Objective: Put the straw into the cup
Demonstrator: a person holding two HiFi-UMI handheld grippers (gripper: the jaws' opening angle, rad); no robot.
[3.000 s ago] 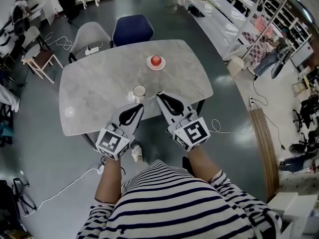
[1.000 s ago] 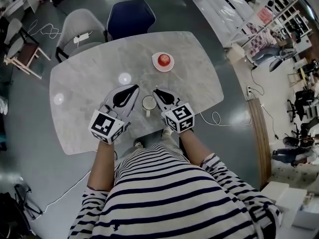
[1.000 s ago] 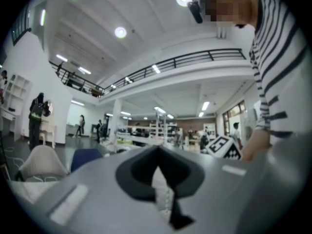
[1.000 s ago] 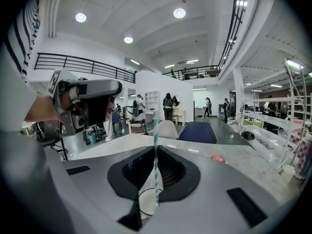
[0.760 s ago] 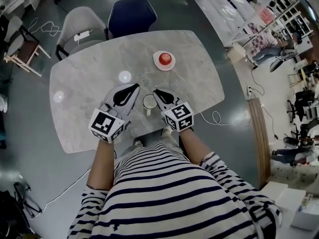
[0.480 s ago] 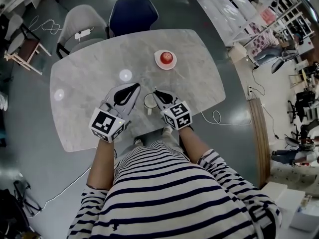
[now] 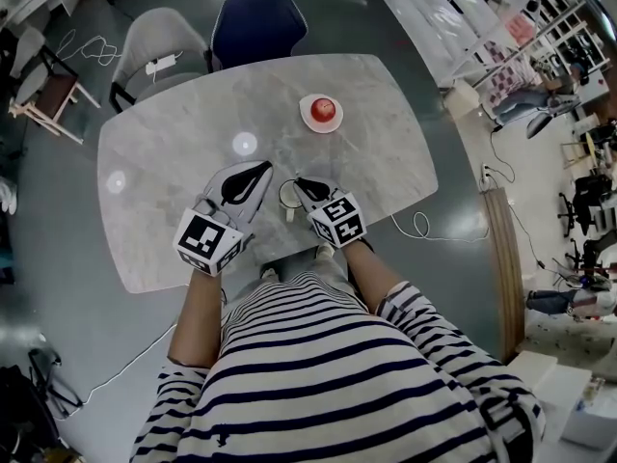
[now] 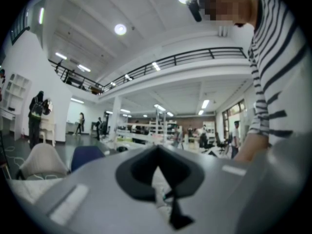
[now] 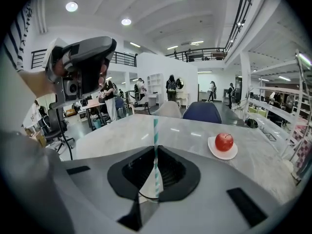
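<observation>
1. The right tool (image 7: 300, 182) is closed narrowly on the striped straw (image 9: 155, 150). It holds the straw upright, directly above the cup (image 7: 286, 197). The lower end of the straw seems to be at the rim of the cup or just inside it. I cannot tell if it reaches the bottom.
2. The left tool (image 7: 258, 170) is just to the left of the cup. Its jaws are together and I see nothing between them. It does not seem to touch the cup, so nothing steadies the cup.
3. First risk: if the straw presses sideways on the wall of the cup, the cup can probably slide or tip. It looks light and it is free on the tabletop (image 7: 174, 162).
4. Second risk: if the right tool opens while the straw is high, the straw can lean on the rim and fall outside the cup.
5. Third risk: a tilted tool can drag the straw out again when it opens and lifts. A hard pinch can also flatten the straw.
6. The apple (image 9: 224, 142) on its plate (image 9: 229, 155) is well beyond the cup, so I expect no trouble from it.
</observation>
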